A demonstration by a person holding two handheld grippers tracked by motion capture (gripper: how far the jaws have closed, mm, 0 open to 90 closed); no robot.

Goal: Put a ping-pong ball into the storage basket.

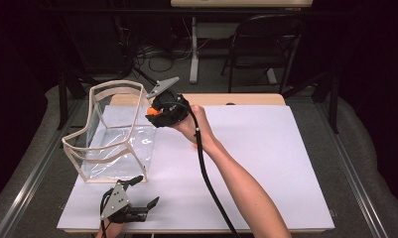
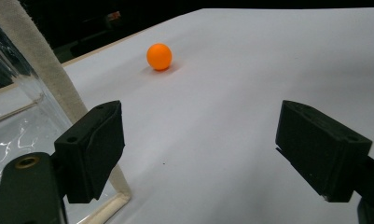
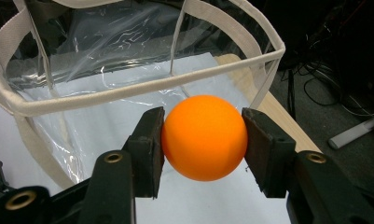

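My right gripper [image 1: 156, 111] is shut on an orange ball [image 3: 204, 137], one pad on each side of it. It holds the ball in the air just outside the near rim of a clear plastic bag [image 1: 114, 85] with beige trim, which stands open at the table's left. My left gripper [image 1: 148, 190] rests low at the front left, by the bag's front corner [image 2: 40, 65], jaws wide apart with nothing between them. In the left gripper view a second orange ball [image 2: 159, 57] lies on the white table surface [image 2: 250, 70] ahead.
The white sheet [image 1: 266, 148] covers most of the table, and a strip of wood [image 1: 246, 99] shows at its far edge. Beyond the table stand a dark folding chair [image 1: 266, 44] and a white desk leg [image 1: 193, 49] among floor cables.
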